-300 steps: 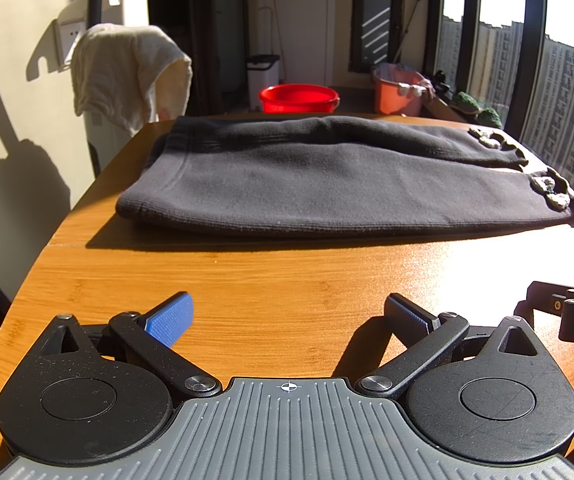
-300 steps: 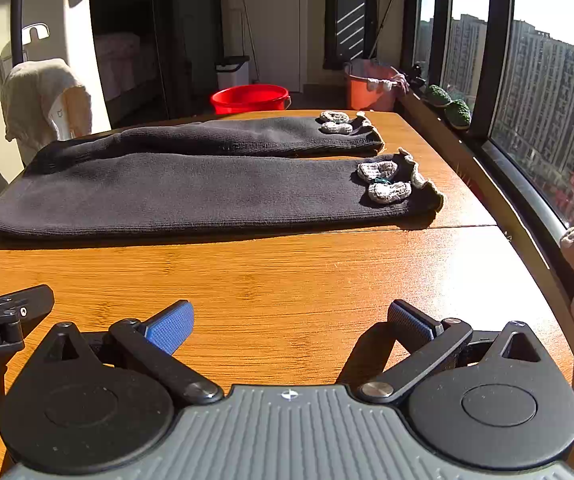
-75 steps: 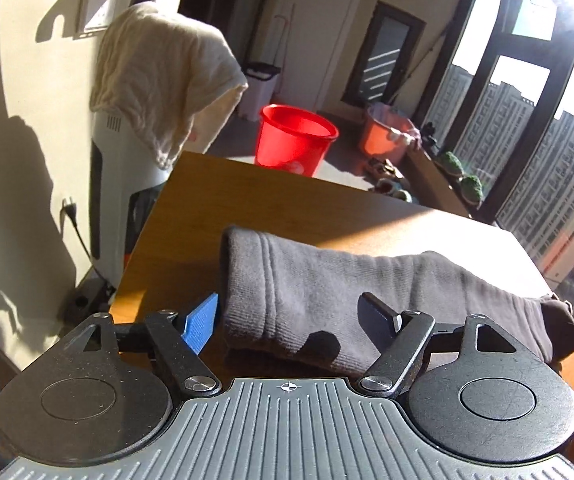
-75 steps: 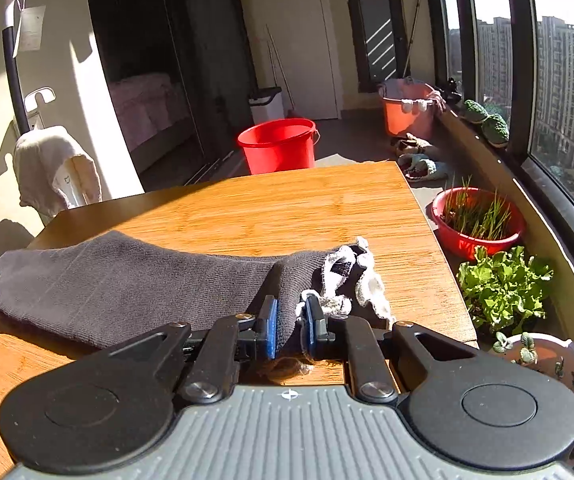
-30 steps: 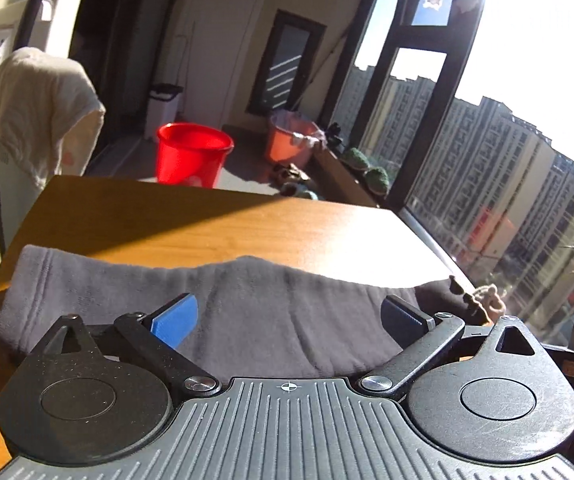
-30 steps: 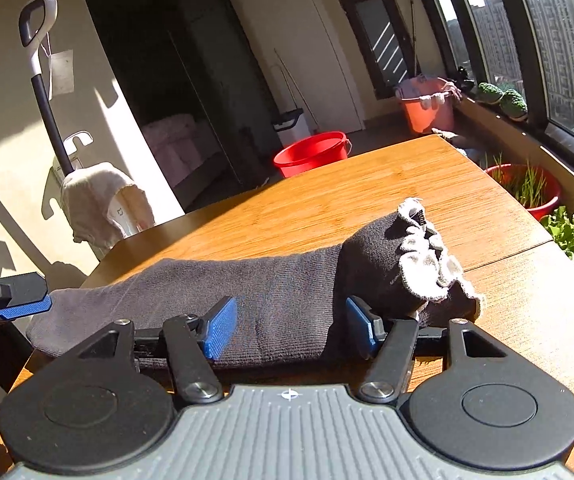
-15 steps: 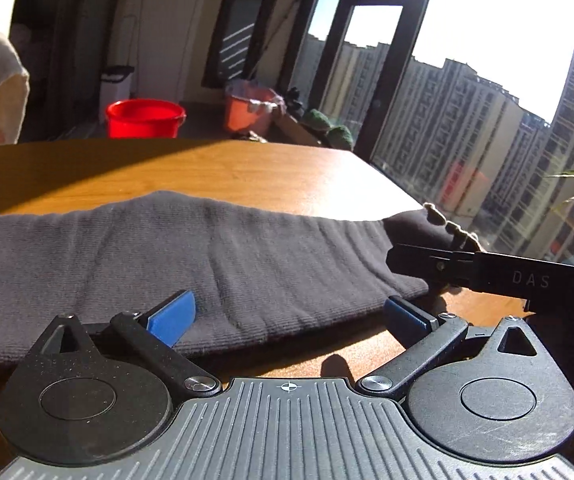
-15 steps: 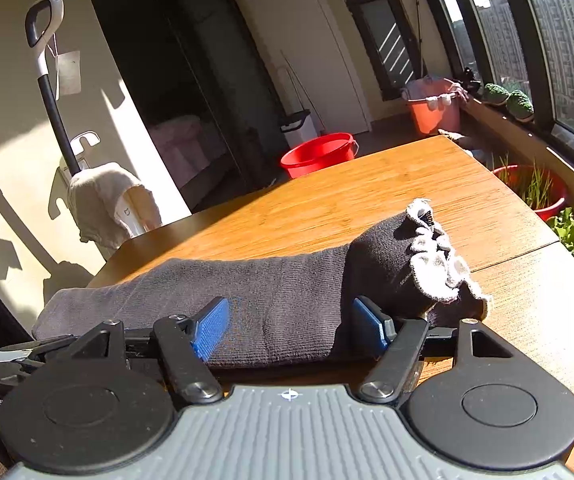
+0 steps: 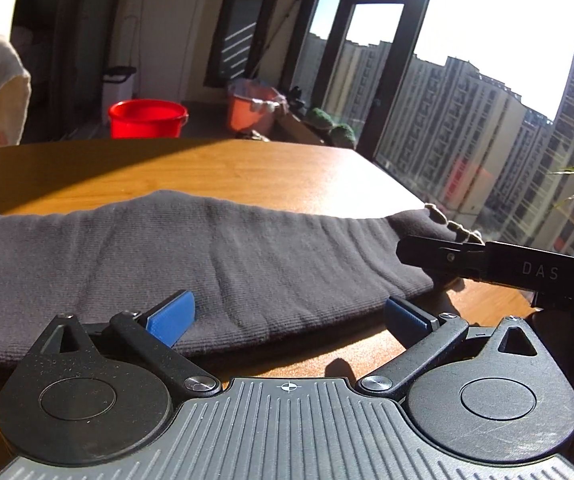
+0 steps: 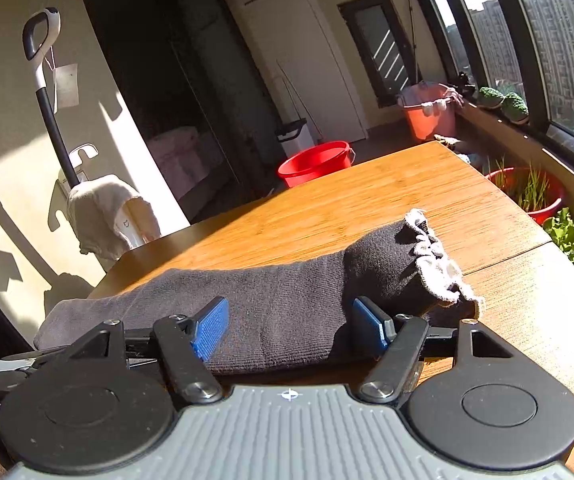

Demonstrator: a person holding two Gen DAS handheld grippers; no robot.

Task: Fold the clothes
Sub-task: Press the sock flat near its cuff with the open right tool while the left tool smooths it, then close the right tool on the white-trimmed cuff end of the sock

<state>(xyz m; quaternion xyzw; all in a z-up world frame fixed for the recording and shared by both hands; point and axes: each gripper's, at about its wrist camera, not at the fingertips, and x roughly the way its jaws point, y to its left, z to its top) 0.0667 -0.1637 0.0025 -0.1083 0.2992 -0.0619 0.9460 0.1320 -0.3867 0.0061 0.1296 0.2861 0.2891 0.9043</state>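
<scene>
Lying flat, ribbed grey knit garment [image 9: 247, 256] on wood-grain table [image 9: 207, 172].

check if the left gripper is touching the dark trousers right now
Cannot tell. In the left wrist view the left gripper is open, its blue pads either side of the trousers' near edge, but no clear contact or gap shows.

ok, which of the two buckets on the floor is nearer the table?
The bright red bucket, just past the table's far edge. The paler orange bucket stands further back by the window.

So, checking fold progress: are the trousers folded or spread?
Folded: the trousers lie as one narrow doubled strip, both frilly cuffs stacked together.
</scene>
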